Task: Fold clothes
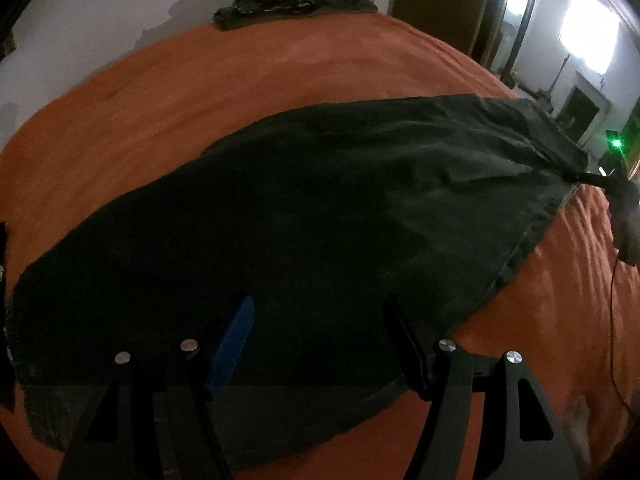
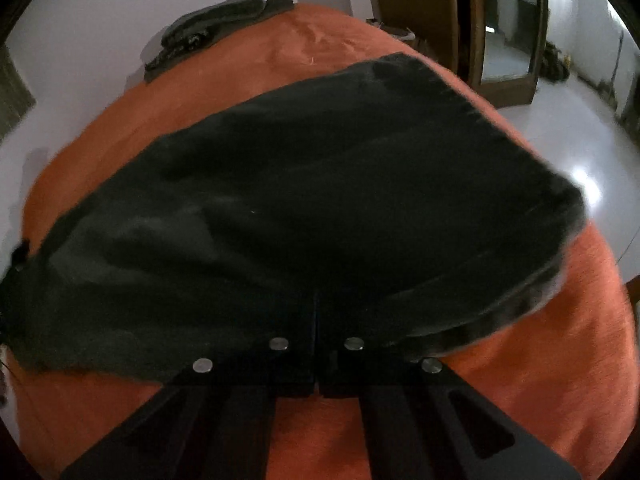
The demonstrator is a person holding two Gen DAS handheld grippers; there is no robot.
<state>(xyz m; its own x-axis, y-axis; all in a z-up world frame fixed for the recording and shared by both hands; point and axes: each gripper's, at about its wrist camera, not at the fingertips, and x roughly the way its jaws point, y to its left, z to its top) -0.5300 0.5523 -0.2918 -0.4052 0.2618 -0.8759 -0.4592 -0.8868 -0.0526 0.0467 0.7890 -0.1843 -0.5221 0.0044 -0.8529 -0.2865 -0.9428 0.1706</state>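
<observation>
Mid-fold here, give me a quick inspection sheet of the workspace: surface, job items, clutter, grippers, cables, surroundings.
Surface: orange bedcover, lightly wrinkled.
Job's things: dark garment spread across the bed, one corner lifted at the right; folded olive clothes stacked at the far edge.
Clutter: nothing seen on the bed besides the clothes.
Grippers: left gripper open above the garment's near edge, nothing between its fingers; right gripper shut, pinching the garment's edge.
Cables: thin dark cable hanging at the right side.
Surroundings: white wall, wooden-framed mirror, glossy pale floor, bright window, small green light.
</observation>
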